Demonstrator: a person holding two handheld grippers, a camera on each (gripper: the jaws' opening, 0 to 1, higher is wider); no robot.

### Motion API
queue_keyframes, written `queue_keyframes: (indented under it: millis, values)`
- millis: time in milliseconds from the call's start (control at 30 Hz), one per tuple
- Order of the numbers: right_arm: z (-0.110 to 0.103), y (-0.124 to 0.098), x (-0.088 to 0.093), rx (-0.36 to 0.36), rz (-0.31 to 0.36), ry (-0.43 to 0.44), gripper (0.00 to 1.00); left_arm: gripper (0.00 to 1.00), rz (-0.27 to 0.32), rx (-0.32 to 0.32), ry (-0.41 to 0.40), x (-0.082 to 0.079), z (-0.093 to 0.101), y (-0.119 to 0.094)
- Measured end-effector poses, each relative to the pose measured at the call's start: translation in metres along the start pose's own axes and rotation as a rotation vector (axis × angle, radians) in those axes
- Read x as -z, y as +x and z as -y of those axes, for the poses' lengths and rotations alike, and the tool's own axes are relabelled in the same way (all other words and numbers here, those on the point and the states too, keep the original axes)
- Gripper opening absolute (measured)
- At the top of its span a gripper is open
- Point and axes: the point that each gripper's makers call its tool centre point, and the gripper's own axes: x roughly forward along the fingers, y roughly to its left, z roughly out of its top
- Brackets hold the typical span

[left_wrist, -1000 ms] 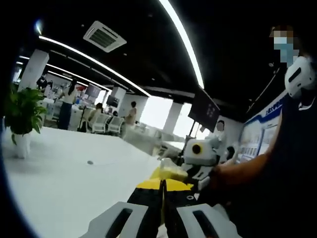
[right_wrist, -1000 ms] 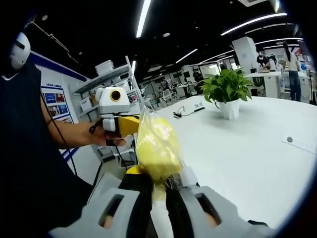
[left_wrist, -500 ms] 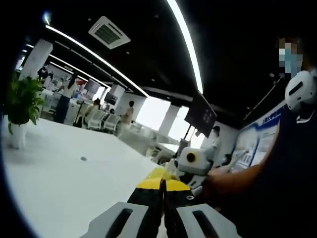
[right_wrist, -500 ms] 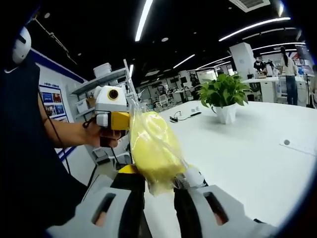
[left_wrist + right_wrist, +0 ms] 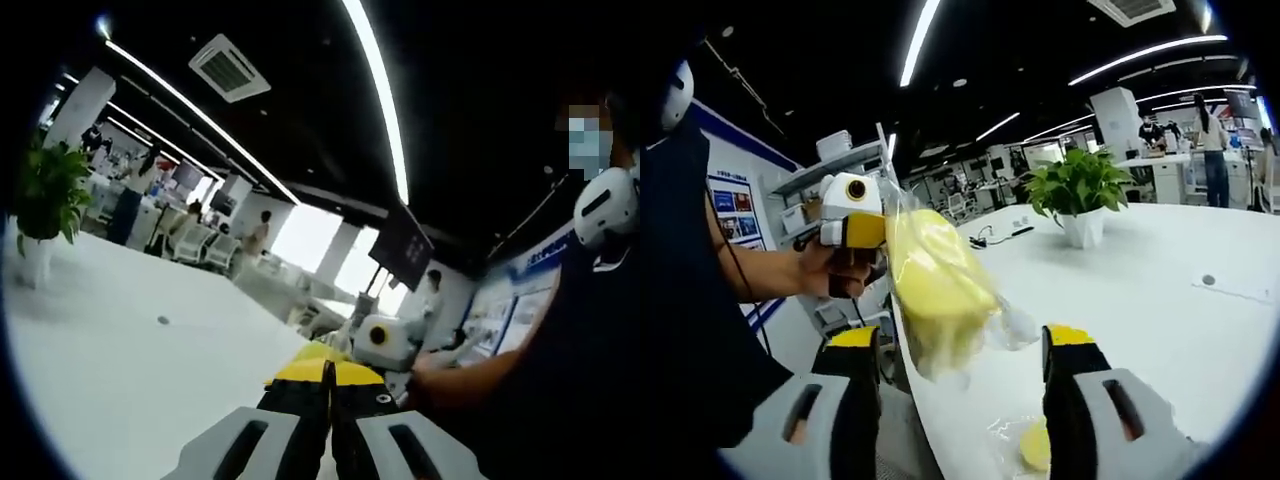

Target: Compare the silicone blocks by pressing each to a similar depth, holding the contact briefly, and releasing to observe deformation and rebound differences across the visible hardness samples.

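A yellow silicone block in a clear plastic bag [image 5: 935,285] hangs in the air above the table edge. In the right gripper view my right gripper [image 5: 962,345] stands open, its jaws wide on either side of the bag and apart from it. The left gripper [image 5: 855,230], held in a hand, comes in from the left and pinches the bag's top. In the left gripper view my left gripper [image 5: 327,375] is shut, with a bit of the yellow bag [image 5: 318,352] just past its tips and the right gripper [image 5: 385,340] beyond. A second bagged yellow block [image 5: 1035,445] lies on the table.
The white table [image 5: 1160,320] stretches away, carrying a potted plant [image 5: 1080,200], a cable [image 5: 995,235] and a small round mark [image 5: 1208,281]. A shelf rack [image 5: 830,170] stands behind the hand. The person's dark sleeve [image 5: 560,380] is close on the right. People stand far off.
My right gripper has opened and let go of the bagged yellow block, which stays hanging from the left gripper. A second bagged block on the table has come into view.
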Motion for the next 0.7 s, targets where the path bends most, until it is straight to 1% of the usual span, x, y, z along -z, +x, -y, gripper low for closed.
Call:
queue_keyframes:
  millis: [33, 67, 100, 167, 200, 233, 333, 433, 467, 533, 633, 667, 700]
  values:
    - [0.003, 0.0, 0.0, 0.015, 0.003, -0.002, 0.79, 0.0, 0.002, -0.001, -0.005, 0.0, -0.001, 0.0]
    - [0.006, 0.0, 0.0, 0.032, 0.008, -0.005, 0.88, 0.0, 0.002, -0.004, -0.007, 0.0, -0.002, 0.0]
    - [0.008, 0.0, 0.001, 0.046, 0.011, -0.002, 0.96, 0.0, 0.002, -0.008, -0.01, 0.001, -0.003, 0.0]
    - [0.018, -0.004, 0.002, 0.093, 0.019, 0.006, 0.96, 0.0, 0.008, -0.029, -0.022, 0.001, -0.009, -0.001]
    - [0.019, -0.006, 0.003, 0.095, 0.021, -0.005, 0.96, 0.0, 0.009, -0.034, -0.028, 0.001, -0.011, -0.002]
    - [0.024, -0.008, 0.006, 0.121, 0.015, -0.039, 0.96, 0.0, 0.012, -0.039, -0.037, 0.002, -0.015, -0.004]
    - [0.028, -0.013, 0.015, 0.144, -0.011, -0.032, 0.97, 0.0, 0.019, -0.057, -0.061, 0.002, -0.023, -0.006]
    - [0.037, -0.023, 0.02, 0.186, -0.02, -0.044, 0.97, 0.0, 0.02, -0.076, -0.085, 0.002, -0.031, -0.008]
    - [0.043, -0.029, 0.022, 0.214, -0.029, -0.056, 0.97, 0.0, 0.02, -0.092, -0.107, 0.003, -0.036, -0.008]
    - [0.052, -0.039, 0.023, 0.248, -0.032, -0.07, 0.97, 0.0, 0.009, -0.116, -0.148, 0.008, -0.046, -0.01]
    - [0.06, -0.053, 0.024, 0.283, -0.024, -0.06, 0.97, 0.0, -0.013, -0.139, -0.179, 0.016, -0.059, -0.013]
    - [0.062, -0.059, 0.024, 0.296, -0.022, -0.065, 0.97, 0.0, -0.014, -0.146, -0.196, 0.018, -0.062, -0.014]
    - [0.064, -0.063, 0.025, 0.308, -0.025, -0.073, 0.97, 0.0, 0.0, -0.152, -0.226, 0.02, -0.066, -0.015]
